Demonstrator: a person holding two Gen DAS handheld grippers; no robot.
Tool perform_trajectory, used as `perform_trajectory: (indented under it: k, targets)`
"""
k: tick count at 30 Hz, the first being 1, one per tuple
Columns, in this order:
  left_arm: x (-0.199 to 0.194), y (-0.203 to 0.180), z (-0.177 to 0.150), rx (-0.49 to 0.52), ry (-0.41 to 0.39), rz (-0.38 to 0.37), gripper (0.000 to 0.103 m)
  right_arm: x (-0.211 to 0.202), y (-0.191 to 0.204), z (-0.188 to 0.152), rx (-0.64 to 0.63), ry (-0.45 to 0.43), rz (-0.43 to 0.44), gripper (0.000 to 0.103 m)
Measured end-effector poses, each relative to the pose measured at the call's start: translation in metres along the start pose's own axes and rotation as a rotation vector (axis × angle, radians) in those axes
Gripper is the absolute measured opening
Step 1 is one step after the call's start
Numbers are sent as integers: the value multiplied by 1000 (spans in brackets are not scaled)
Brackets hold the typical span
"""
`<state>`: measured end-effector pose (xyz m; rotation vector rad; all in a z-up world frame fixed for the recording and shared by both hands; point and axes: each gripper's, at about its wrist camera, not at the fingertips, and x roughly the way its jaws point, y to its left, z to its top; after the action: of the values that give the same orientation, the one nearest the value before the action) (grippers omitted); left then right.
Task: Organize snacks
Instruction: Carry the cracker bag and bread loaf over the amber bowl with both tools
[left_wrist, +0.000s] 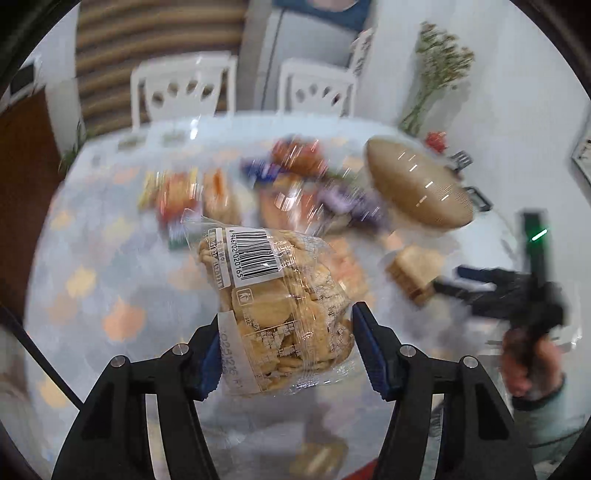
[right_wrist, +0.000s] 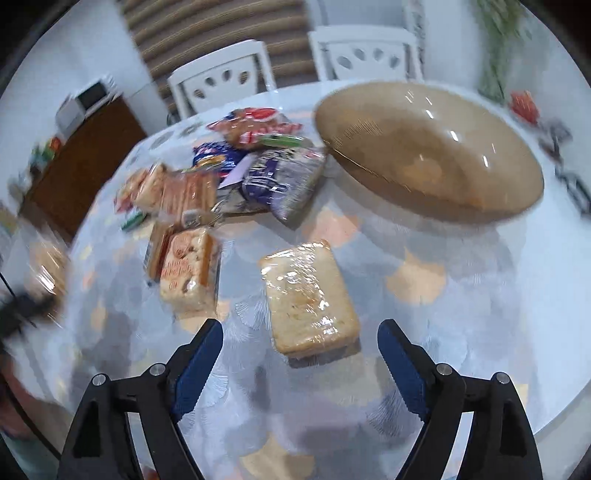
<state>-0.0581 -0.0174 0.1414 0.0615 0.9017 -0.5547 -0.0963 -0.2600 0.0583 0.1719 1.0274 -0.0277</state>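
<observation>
table (right_wrist: 480, 295) with a pale patterned cloth carries everything in front of me. a brown glass bowl (right_wrist: 428, 155) sits at the far right, empty as far as i can see. a heap of wrapped snacks (right_wrist: 258, 162) lies left of the bowl, close to its rim. two white chairs (right_wrist: 225, 77) stand behind the table. nothing lies between my right tongs and the nearest packet.

my left tongs (left_wrist: 284, 347) are pinching a clear cookie bag (left_wrist: 280, 299); both blue pads press on its lower part, and the bag is lifted clear of the cloth. my right tongs (right_wrist: 299, 354) are spread wide and hold nothing. a wrapped cake slice (right_wrist: 310, 299) lies on the cloth just ahead of them, with its near end between the fingertips; whether a pad touches it i cannot tell.

the cookie bag is transparent, crinkled, packed with pale round biscuits, and bears a white barcode label. the cake slice is a tan rectangular block in glossy film. another wrapped slice (right_wrist: 188, 269) lies left of it.
</observation>
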Motion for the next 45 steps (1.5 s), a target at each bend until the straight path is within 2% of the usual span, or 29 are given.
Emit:
perform_trajectory:
  k: [4, 6, 9, 11, 13, 18, 21, 24, 28, 30, 34, 36, 39, 45]
  targets:
    - [-46, -17, 28, 89, -42, -23, 60, 9, 16, 5, -132, 22, -141, 84]
    - [-62, -24, 44, 133, -67, -38, 60, 16, 17, 8, -147, 34, -136, 84]
    - [-60, -29, 57, 143, -101, -51, 60, 34, 11, 14, -105, 35, -104, 84]
    - [-43, -29, 60, 121, -110, -61, 60, 47, 5, 15, -51, 50, -82, 75]
    - [-16, -31, 60, 88, -88, -81, 60, 54, 2, 12, -17, 66, -50, 56]
    - [42, -37, 66, 47, -31, -126, 60, 43, -7, 4, 23, 44, -15, 54]
    - [55, -43, 75, 49, -7, -146, 60, 28, -17, 3, 64, 22, -2, 54]
    - [53, -52, 91, 74, -15, -151, 60, 4, -23, 9, 85, -22, 27, 54]
    - [34, -68, 123, 125, -68, -161, 60, -37, -20, 23, 55, -115, -4, 54]
    - [32, -82, 139, 154, -88, -184, 60, -58, -27, 36, 84, -169, -20, 54]
    - [55, -109, 157, 189, -97, -253, 60, -79, -54, 64, 175, -257, -117, 54]
    - [81, -124, 162, 208, -70, -276, 60, -78, -72, 74, 246, -266, -151, 54]
    - [132, -144, 164, 233, 17, -294, 60, -66, -94, 83, 324, -233, -169, 54]
    - [189, -151, 159, 210, 125, -330, 60, -43, -105, 88, 327, -164, -229, 54]
